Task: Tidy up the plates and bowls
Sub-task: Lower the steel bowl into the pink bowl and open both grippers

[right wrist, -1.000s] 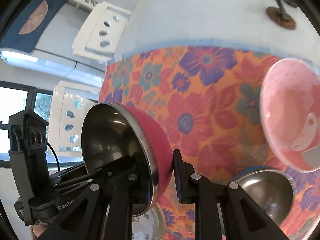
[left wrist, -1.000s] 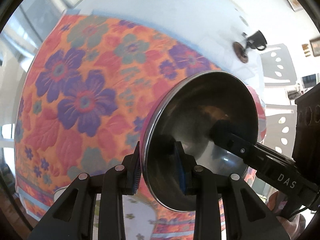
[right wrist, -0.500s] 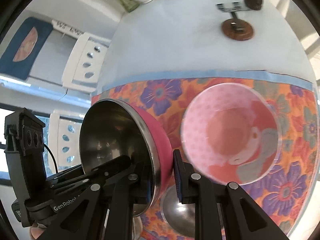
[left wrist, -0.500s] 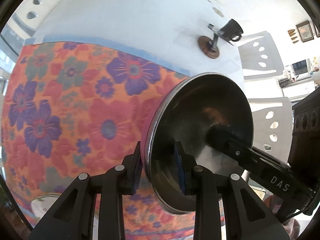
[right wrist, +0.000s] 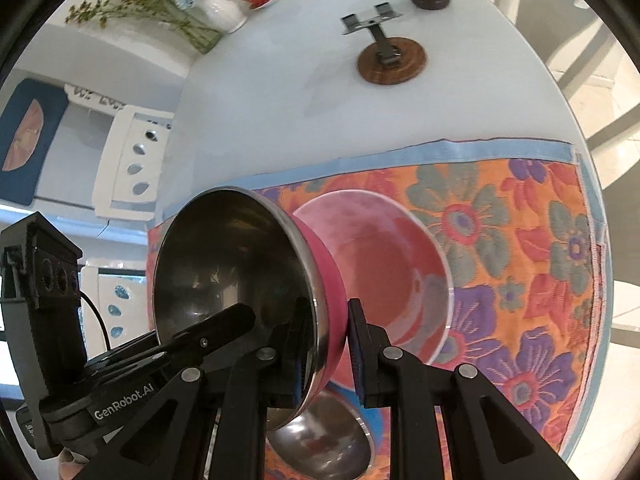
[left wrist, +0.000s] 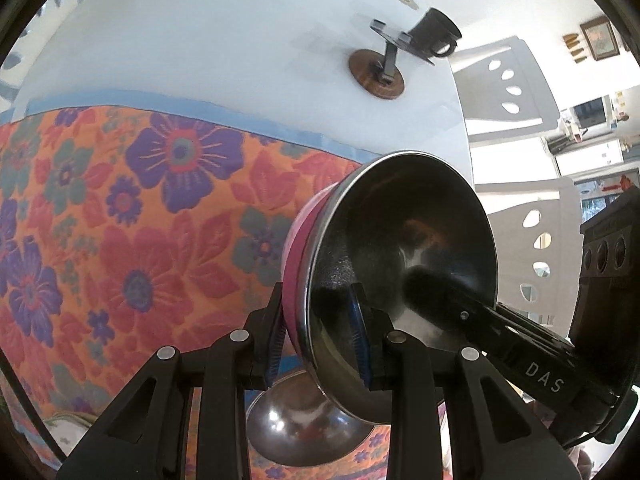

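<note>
1. We see a home dining area: a round white table (right wrist: 280, 80) under a floral orange quilted cloth (right wrist: 520, 260).
2. White plastic chairs with oval cutouts (left wrist: 516, 80) surround it.
3. We note a white vase of flowers (right wrist: 218, 10) and a framed picture (left wrist: 600, 36).

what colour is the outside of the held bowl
Pink outside, steel inside; clearest in the right wrist view.

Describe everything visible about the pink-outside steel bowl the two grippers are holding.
The pink-outside steel bowl is round, with a glossy magenta outer wall, a bright metal rim and a dark mirror-like inside. It is held in the air, tipped on its side, above the floral cloth. The left gripper and right gripper each pinch its rim, one finger inside, one outside. Below it sit a small steel bowl and a pink bowl; contact cannot be told.
</note>
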Demonstrator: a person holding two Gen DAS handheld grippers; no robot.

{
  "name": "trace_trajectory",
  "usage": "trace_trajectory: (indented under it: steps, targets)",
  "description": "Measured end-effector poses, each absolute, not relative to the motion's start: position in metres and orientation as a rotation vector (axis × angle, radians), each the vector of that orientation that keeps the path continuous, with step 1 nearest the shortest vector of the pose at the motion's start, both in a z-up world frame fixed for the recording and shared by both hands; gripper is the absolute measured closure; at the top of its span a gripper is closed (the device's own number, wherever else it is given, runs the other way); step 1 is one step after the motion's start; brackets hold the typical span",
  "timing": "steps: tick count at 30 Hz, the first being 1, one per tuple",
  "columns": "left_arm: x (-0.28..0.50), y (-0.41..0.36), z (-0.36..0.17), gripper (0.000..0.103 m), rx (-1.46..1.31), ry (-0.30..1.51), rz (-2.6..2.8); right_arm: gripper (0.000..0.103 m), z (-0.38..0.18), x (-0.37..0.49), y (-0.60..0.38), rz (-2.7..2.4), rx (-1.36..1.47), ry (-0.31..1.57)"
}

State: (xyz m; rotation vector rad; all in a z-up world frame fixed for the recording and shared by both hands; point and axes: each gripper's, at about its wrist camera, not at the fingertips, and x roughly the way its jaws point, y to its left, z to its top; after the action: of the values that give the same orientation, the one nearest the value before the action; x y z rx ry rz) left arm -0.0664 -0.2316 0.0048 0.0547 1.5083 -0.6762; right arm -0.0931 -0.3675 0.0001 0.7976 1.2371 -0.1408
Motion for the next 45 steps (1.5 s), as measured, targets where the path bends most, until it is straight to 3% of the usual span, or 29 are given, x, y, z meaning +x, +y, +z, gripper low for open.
trace_trajectory:
  steps: [21,26,33,35,41,45]
  targets:
    - [-0.07,-0.254,-0.016,0.077,0.119,1.522,-0.724,0.082,-0.021,-0.096,-0.395,-0.219,0.824,1.267]
    - [-0.069,-0.251,-0.015,0.077,0.117,1.518,-0.719,0.074,-0.02,-0.102,-0.4,-0.236,0.83,1.266]
    - [-0.066,-0.241,-0.012,0.076,0.098,1.514,-0.706,0.072,-0.017,-0.108,-0.402,-0.241,0.866,1.246]
    - [-0.065,-0.239,-0.011,0.075,0.097,1.512,-0.702,0.064,-0.014,-0.109,-0.402,-0.242,0.866,1.236]
    - [-0.066,-0.23,-0.004,0.073,0.087,1.505,-0.705,0.055,-0.002,-0.111,-0.396,-0.253,0.842,1.23]
    - [-0.066,-0.217,0.001,0.073,0.082,1.499,-0.7,0.055,0.005,-0.112,-0.39,-0.259,0.84,1.222]
